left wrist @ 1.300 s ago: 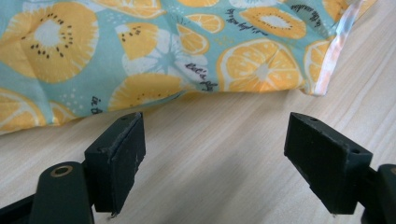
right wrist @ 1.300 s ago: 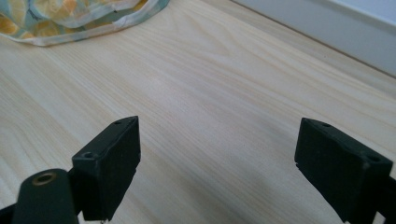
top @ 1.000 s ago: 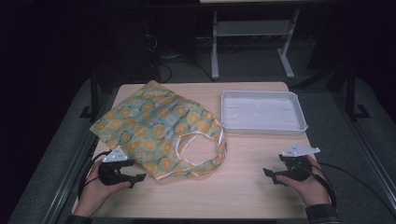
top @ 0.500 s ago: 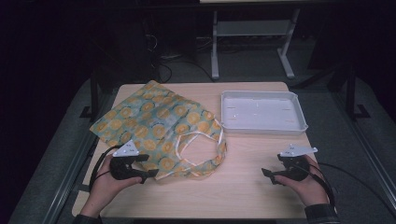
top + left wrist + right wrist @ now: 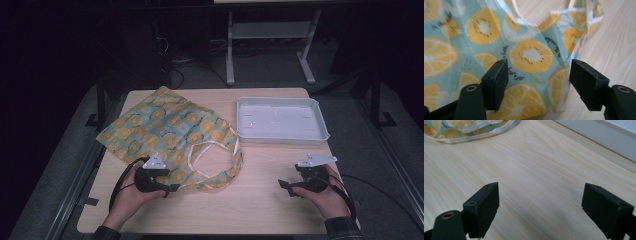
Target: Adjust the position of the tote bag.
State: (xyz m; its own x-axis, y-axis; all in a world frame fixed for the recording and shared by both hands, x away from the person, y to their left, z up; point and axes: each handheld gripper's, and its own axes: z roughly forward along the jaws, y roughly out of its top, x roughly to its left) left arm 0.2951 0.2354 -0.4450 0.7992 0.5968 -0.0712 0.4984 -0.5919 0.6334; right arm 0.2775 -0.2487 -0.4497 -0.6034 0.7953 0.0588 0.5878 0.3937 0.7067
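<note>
Left gripper [image 5: 537,82] jaws, just closing, straddle the lemon-print tote bag's [image 5: 167,131] corner; thin fabric may slip. Right gripper [image 5: 541,207] open, idle.

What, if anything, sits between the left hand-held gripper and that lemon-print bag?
Nothing visible. The left hand-held gripper is already at the lemon-print bag, its jaws apart over the cloth's near edge and just been closing, pads not yet pressing it.

Bag [image 5: 165,125]: pale teal cloth printed with orange-yellow citrus slices; whitish handles.
Tray [image 5: 320,134]: plain white.
Table [image 5: 260,200]: light wood grain.
Left gripper [image 5: 537,82], right gripper [image 5: 540,206]: black jaws.
</note>
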